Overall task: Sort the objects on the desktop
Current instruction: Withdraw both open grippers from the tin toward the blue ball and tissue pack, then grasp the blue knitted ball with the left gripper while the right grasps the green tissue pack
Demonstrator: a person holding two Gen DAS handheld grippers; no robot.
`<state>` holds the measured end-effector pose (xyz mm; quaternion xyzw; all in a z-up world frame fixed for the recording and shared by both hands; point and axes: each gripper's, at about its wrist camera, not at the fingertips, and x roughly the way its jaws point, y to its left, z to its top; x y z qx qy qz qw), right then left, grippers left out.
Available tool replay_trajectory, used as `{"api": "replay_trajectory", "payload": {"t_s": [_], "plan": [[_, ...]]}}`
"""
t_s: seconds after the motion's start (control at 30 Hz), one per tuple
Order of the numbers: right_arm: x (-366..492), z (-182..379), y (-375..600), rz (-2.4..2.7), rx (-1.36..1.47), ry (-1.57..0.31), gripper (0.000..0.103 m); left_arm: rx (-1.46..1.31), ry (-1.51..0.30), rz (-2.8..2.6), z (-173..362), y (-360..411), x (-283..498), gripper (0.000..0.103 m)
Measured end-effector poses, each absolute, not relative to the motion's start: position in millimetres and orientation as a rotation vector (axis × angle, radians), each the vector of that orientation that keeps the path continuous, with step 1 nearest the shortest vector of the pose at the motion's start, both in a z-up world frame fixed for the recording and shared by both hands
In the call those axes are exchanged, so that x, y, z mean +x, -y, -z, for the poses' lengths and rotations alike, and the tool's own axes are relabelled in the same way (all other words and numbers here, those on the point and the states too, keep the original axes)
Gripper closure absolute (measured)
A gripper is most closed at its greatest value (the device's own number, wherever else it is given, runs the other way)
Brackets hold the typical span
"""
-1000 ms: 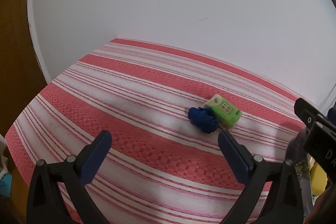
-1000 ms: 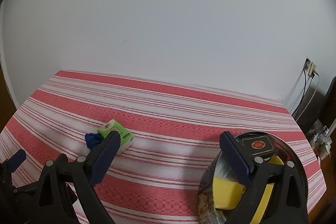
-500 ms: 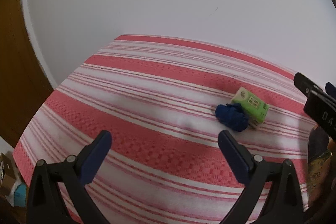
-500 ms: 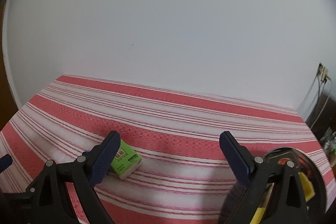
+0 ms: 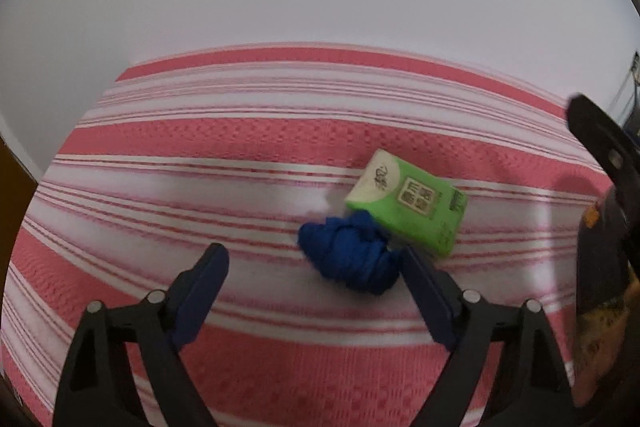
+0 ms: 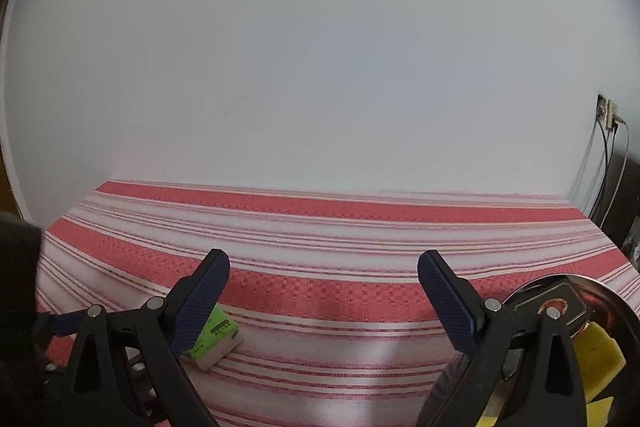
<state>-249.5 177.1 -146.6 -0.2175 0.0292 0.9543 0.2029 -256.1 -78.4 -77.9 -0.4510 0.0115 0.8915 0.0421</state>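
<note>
We have the left claw (image 5: 312, 267) angled down toward the crumpled blue cloth (image 5: 350, 255), which lies on the striped tabletop (image 5: 240, 139) just ahead of the fingertips and off toward the claw's right finger (image 5: 424, 291); its jaws have just been closing from their widest, yet stay spread with nothing pinched between them. The cloth is a soft, knotted bundle, its longer run slanting toward that right finger, and it touches the near edge of the green tissue pack (image 5: 408, 203), a glossy, slightly squashy rectangle lying flat. Our left hand is clearly the nearer. The right claw (image 6: 320, 279) hangs spread and empty, beside a shiny metal bowl (image 6: 616, 303) near the tabletop's right edge holding yellow sponge pieces (image 6: 596, 355).
</note>
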Motion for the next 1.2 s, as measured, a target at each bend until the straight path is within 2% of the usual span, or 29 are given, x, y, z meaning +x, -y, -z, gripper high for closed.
{"api": "replay_trajectory", "payload": {"t_s": [0.07, 0.1, 0.17, 0.23, 0.53, 0.67, 0.77, 0.9, 1.07, 1.2], "plan": [[-250.8, 148.3, -177.8, -2.673, -0.626, -0.091, 0.006, -1.396, 0.013, -2.699, 82.6, 79.1, -262.9, 0.026], [-251.0, 148.6, -177.2, -2.678, -0.630, -0.091, 0.006, -1.407, 0.041, -2.679, 85.7, 79.6, -265.5, 0.033], [-249.7, 147.4, -173.3, -2.683, -0.622, -0.083, 0.006, -1.382, 0.010, -2.715, 90.3, 78.4, -263.6, 0.042], [-247.3, 147.1, -173.6, -2.682, -0.615, -0.071, 0.006, -1.338, -0.041, -2.744, 91.0, 74.6, -259.7, 0.045], [-250.1, 153.4, -164.9, -2.740, -0.657, -0.044, 0.006, -1.202, 0.262, -2.768, 74.9, 112.7, -254.9, 0.046], [-250.1, 154.3, -160.7, -2.902, -0.702, -0.137, 0.006, -1.008, 0.243, -3.069, 48.7, 136.9, -237.6, 0.046], [-269.5, 166.2, -153.5, -3.002, -0.888, -0.189, 0.006, -0.953, 0.266, -3.213, 40.3, 150.7, -228.3, 0.046], [-288.5, 183.3, -132.5, -3.018, -1.096, -0.037, 0.006, -1.018, 0.377, -3.202, 43.3, 166.2, -224.5, 0.046], [-316.6, 195.2, -117.0, -2.867, -1.160, 0.144, 0.006, -1.068, 0.398, -3.177, 42.9, 167.2, -234.1, 0.046], [-335.8, 209.0, -122.0, -2.813, -1.290, 0.067, 0.006, -1.089, 0.379, -3.168, 46.7, 161.8, -235.7, 0.046]]}}
